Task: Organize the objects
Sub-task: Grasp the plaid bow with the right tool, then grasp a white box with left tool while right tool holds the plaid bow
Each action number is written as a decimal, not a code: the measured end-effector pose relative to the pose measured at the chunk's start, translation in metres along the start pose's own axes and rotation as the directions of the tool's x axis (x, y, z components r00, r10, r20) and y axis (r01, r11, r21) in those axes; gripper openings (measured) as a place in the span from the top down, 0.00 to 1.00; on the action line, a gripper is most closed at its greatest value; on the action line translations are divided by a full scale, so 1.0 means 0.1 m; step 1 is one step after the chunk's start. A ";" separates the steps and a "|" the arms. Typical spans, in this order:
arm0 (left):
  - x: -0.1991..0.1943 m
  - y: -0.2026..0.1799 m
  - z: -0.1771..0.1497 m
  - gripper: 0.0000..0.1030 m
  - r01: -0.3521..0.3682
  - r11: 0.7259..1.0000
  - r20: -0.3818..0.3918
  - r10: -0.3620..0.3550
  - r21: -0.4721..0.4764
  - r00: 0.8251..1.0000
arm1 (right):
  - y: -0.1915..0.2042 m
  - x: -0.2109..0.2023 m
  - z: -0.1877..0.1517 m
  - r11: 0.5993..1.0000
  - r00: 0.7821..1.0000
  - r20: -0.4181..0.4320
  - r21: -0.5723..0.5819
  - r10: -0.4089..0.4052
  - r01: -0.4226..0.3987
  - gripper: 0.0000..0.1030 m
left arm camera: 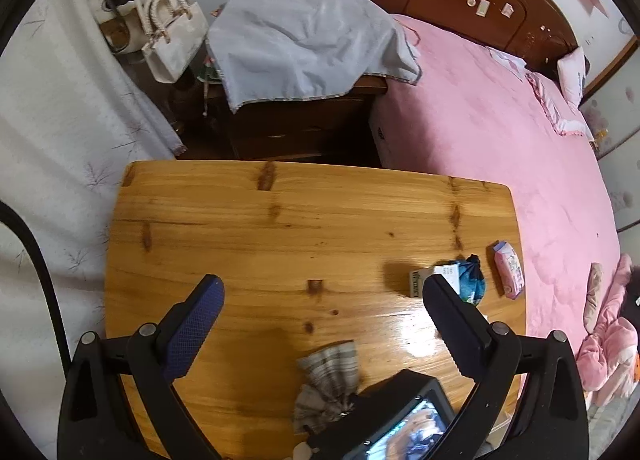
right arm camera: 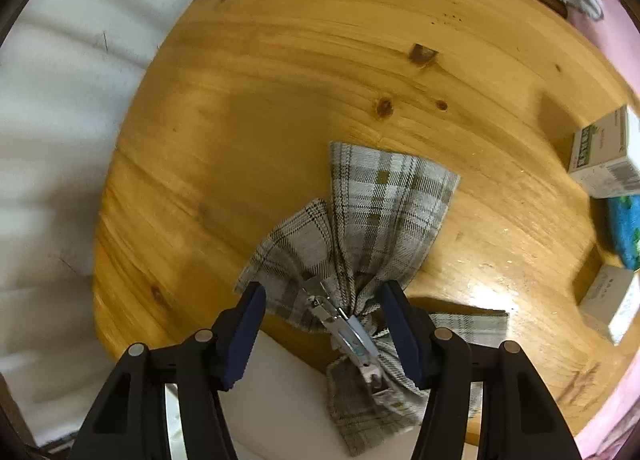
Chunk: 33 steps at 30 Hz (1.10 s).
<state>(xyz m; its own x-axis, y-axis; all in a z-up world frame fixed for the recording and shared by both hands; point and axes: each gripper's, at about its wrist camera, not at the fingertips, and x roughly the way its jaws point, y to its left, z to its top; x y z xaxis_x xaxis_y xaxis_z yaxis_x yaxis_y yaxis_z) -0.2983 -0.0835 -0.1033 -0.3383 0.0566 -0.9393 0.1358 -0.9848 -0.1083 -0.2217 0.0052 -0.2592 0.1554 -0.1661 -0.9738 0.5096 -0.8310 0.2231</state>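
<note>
A grey plaid bow hair clip (right arm camera: 384,196) lies at the near edge of the wooden table (right arm camera: 280,60), its metal clasp (right arm camera: 352,332) facing up. My right gripper (right arm camera: 322,300) points down over it. Its blue pads stand on either side of the knot without visibly pressing on it. In the left wrist view the same bow (left arm camera: 328,380) shows low in the picture beside the right gripper's body (left arm camera: 396,416). My left gripper (left arm camera: 323,284) hangs wide open above the table with nothing held. A white box (left arm camera: 434,280), a blue pouch (left arm camera: 474,280) and a pink tissue pack (left arm camera: 508,274) lie at the table's right side.
A bed with a pink cover (left arm camera: 500,140) runs along the table's right edge. Behind the table stands a dark nightstand draped with a pale blue cloth (left arm camera: 304,44). A white curtain (left arm camera: 48,140) hangs at the left, with a white handbag (left arm camera: 172,40) beyond it.
</note>
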 end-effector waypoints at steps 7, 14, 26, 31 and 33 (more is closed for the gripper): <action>0.17 -0.24 0.09 0.03 -0.026 0.997 -0.039 0.029 0.073 0.999 | 0.17 0.13 0.10 0.987 0.987 -0.003 -0.036 -0.159 0.159 0.51; 0.48 -0.52 0.18 0.03 -0.068 0.980 -0.090 0.086 0.185 0.992 | 0.16 0.05 0.00 0.974 0.973 0.047 -0.012 -0.224 0.225 0.72; 1.06 -1.27 0.18 0.03 -0.015 0.941 -0.276 0.114 0.339 0.954 | 0.23 -0.01 -0.14 0.971 0.968 0.080 -0.022 -0.237 0.240 0.73; 1.27 -1.42 0.15 0.04 -0.027 0.945 -0.335 0.142 0.327 0.932 | 0.26 -0.04 -0.17 0.974 0.971 0.087 -0.024 -0.221 0.224 0.73; 1.36 -1.45 0.14 0.07 -0.043 0.948 -0.353 0.159 0.315 0.922 | 0.26 -0.05 -0.18 0.976 0.973 0.089 -0.022 -0.215 0.218 0.73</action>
<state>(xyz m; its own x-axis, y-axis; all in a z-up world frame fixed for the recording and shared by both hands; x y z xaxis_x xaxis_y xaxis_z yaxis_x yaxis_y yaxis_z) -0.3765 0.0644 -0.2108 0.0381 -0.0464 -0.9982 -0.1505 -0.9878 0.0401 -0.1939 -0.0064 -0.2477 -0.0337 -0.0303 -0.9990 0.5501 -0.8351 0.0068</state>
